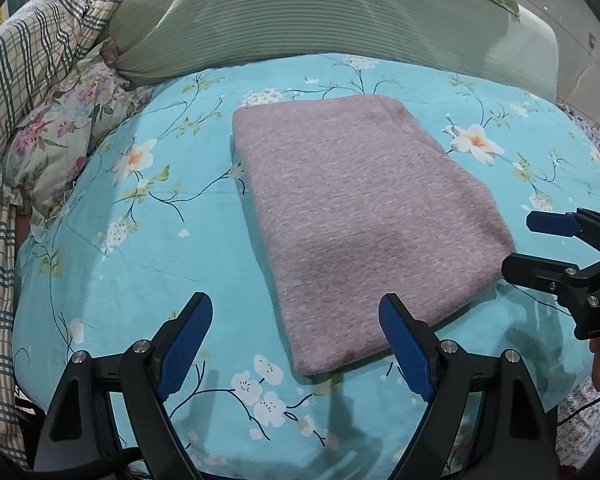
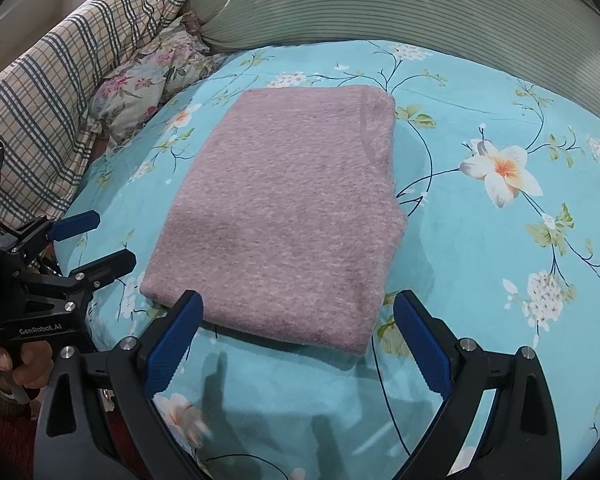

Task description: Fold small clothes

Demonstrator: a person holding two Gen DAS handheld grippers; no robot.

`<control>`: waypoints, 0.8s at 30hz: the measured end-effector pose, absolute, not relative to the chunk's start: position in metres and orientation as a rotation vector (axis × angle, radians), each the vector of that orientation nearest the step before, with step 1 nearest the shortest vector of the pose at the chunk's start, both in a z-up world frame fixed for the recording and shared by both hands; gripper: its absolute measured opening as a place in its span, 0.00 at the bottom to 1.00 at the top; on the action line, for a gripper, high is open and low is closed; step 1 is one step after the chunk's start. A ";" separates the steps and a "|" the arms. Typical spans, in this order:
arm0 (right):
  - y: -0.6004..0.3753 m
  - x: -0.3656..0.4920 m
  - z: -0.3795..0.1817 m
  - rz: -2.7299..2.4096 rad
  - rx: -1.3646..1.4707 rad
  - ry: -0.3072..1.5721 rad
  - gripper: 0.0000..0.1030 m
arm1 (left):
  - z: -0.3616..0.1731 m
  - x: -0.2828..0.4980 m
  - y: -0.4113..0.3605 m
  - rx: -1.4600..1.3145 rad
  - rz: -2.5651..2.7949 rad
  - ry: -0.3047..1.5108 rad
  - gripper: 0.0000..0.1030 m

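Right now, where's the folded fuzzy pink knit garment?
The folded fuzzy pink knit garment lies flat mid-frame in both wrist views on the turquoise floral bedsheet, before the green striped pillow.

The plaid quilt (image 1: 16,92) runs off the left edge. The right gripper (image 1: 540,246) is half cut off at the frame's right side, and the hand (image 2: 4,364) holding the other shows only a few fingers.

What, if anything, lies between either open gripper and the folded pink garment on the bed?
Nothing visible. The left gripper and right gripper both hover open at the near edge of the pink garment, with only bare floral sheet beneath them.
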State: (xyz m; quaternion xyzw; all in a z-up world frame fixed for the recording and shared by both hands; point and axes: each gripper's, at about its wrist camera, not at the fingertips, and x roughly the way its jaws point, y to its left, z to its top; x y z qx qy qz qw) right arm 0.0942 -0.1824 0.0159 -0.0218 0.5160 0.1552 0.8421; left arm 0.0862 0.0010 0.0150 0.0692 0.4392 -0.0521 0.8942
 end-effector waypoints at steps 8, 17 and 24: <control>-0.187 0.094 0.020 0.327 -0.039 1.082 0.93 | 0.019 0.080 -0.001 0.144 -0.113 0.900 0.83; -0.187 0.094 0.022 0.333 -0.043 1.079 0.93 | 0.022 0.078 -0.002 0.144 -0.116 0.889 0.83; -0.185 0.094 0.024 0.334 -0.044 1.073 0.93 | 0.024 0.077 -0.001 0.142 -0.113 0.885 0.83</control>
